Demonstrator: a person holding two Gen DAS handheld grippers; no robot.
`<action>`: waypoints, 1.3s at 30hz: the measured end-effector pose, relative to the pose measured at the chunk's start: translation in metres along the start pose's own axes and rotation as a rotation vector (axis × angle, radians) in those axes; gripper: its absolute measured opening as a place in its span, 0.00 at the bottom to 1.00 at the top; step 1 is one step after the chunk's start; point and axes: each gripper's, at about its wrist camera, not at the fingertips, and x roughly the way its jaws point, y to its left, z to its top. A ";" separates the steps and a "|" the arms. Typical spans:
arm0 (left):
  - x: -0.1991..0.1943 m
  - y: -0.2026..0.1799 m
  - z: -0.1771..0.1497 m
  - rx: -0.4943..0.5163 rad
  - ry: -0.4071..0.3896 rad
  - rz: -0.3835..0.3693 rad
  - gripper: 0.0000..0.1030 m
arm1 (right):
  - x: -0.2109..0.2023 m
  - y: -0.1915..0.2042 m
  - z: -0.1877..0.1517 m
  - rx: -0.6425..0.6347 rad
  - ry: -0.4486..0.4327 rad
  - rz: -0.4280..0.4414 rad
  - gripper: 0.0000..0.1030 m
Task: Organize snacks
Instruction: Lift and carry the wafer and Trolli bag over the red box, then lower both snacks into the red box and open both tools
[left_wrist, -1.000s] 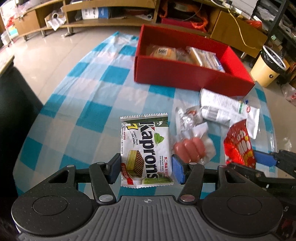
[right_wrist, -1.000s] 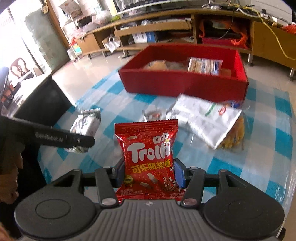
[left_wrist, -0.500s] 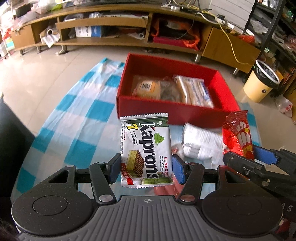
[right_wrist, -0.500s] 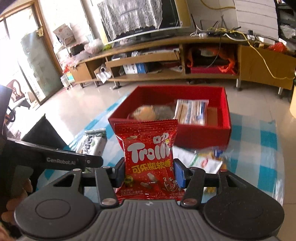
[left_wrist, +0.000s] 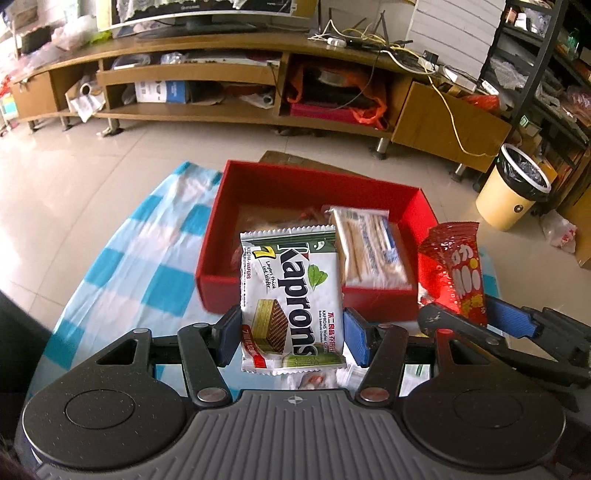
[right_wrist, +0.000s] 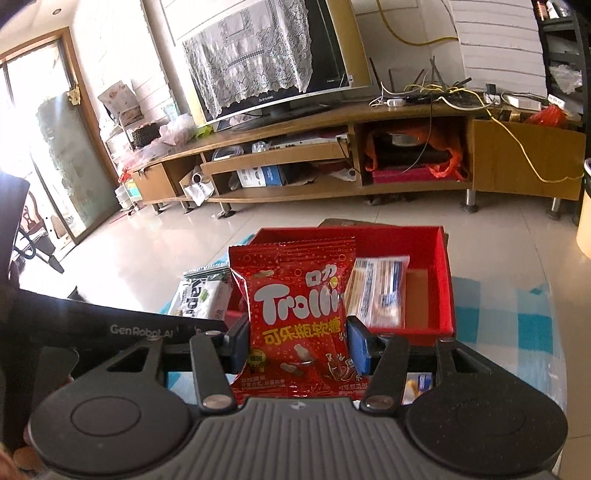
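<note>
1. Two packs are in carry: the left gripper (left_wrist: 291, 334) has its jaws clenched on the wafers (left_wrist: 290, 301), the right gripper (right_wrist: 297, 347) on the gummies (right_wrist: 295, 317), both near the box (left_wrist: 218, 229).
2. Next, I judge: reach over its near wall, then release.
3. Box contents: a biscuit pack (left_wrist: 369, 251) at right, blurred packets at left.

A white-and-green wafer packet (left_wrist: 291, 302), a red gummy bag (right_wrist: 299, 314) (white lettering), a red box (left_wrist: 306, 184), a blue-and-white checked cloth (left_wrist: 147, 258).

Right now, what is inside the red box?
The red box holds a clear pack of pale stick biscuits on its right side and bare floor beside it. The Kaprons wafer pack, held in front, covers the left part.
</note>
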 end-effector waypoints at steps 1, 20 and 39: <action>0.002 -0.002 0.003 0.005 -0.001 0.001 0.63 | 0.003 -0.002 0.002 0.003 -0.002 0.000 0.50; 0.041 -0.013 0.052 0.033 -0.010 0.049 0.63 | 0.046 -0.028 0.043 0.012 -0.010 -0.026 0.50; 0.093 -0.009 0.070 0.032 0.076 0.094 0.62 | 0.098 -0.047 0.048 0.059 0.085 -0.040 0.50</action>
